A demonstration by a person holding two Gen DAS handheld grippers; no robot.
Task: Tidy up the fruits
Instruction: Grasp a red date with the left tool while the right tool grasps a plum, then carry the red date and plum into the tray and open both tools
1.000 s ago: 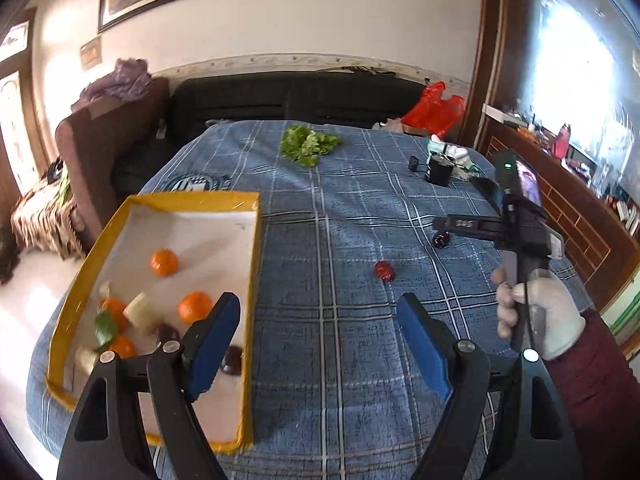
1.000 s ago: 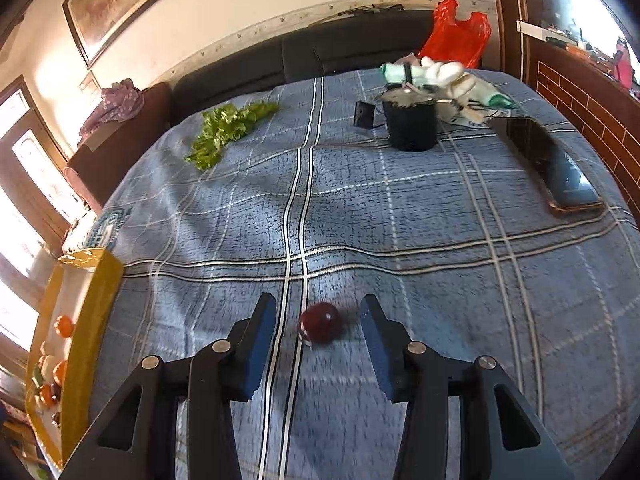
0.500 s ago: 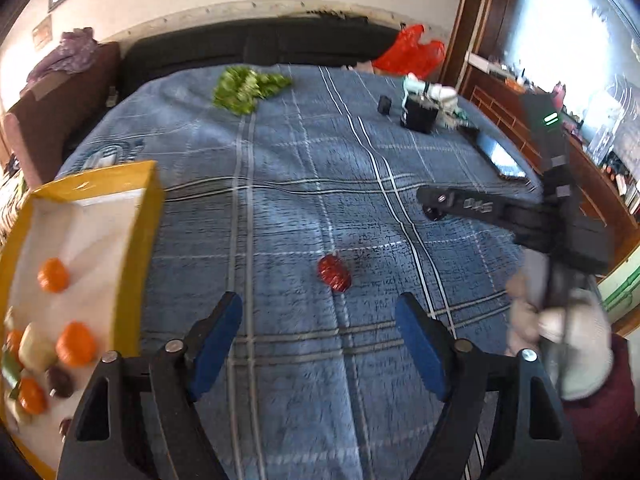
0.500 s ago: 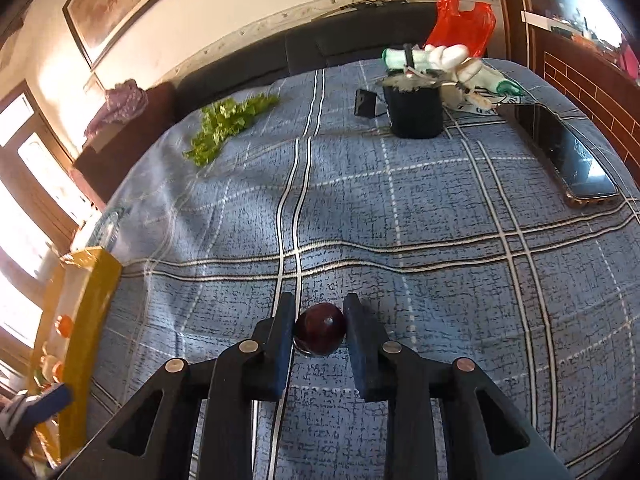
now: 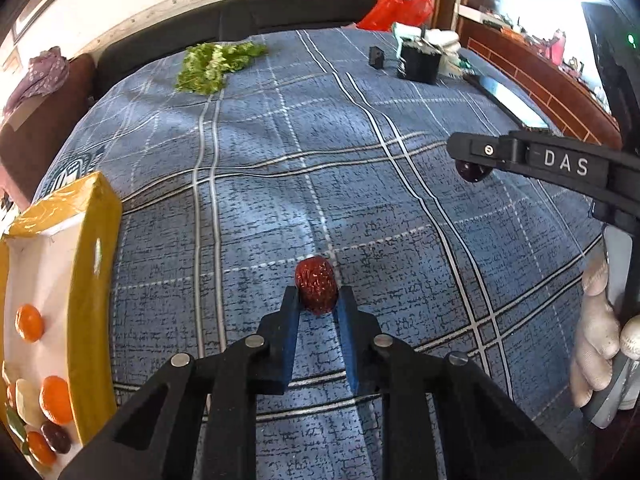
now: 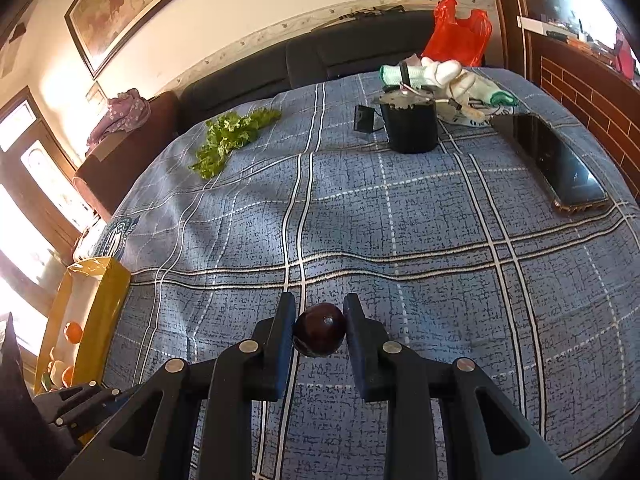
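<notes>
My left gripper (image 5: 318,296) is shut on a wrinkled red date (image 5: 316,289) at the blue plaid tablecloth (image 5: 280,200). My right gripper (image 6: 319,316) is shut on a dark purple plum (image 6: 319,335); the plum also shows in the left wrist view (image 5: 471,171) under the right gripper's finger. A yellow-rimmed tray (image 5: 96,264) at the left holds several oranges (image 5: 29,322), dark plums and pale pieces. The tray shows in the right wrist view (image 6: 100,300) too.
Green lettuce (image 5: 212,64) lies at the far side. A black cup (image 6: 410,126), a small black box (image 6: 363,119), white gloves (image 6: 460,80), a phone (image 6: 560,168) and a red bag (image 6: 456,36) sit at the far right. A sofa runs behind the table.
My left gripper swung from over the tray to the red date and shut on it. My right gripper shut on the dark plum and holds it.
</notes>
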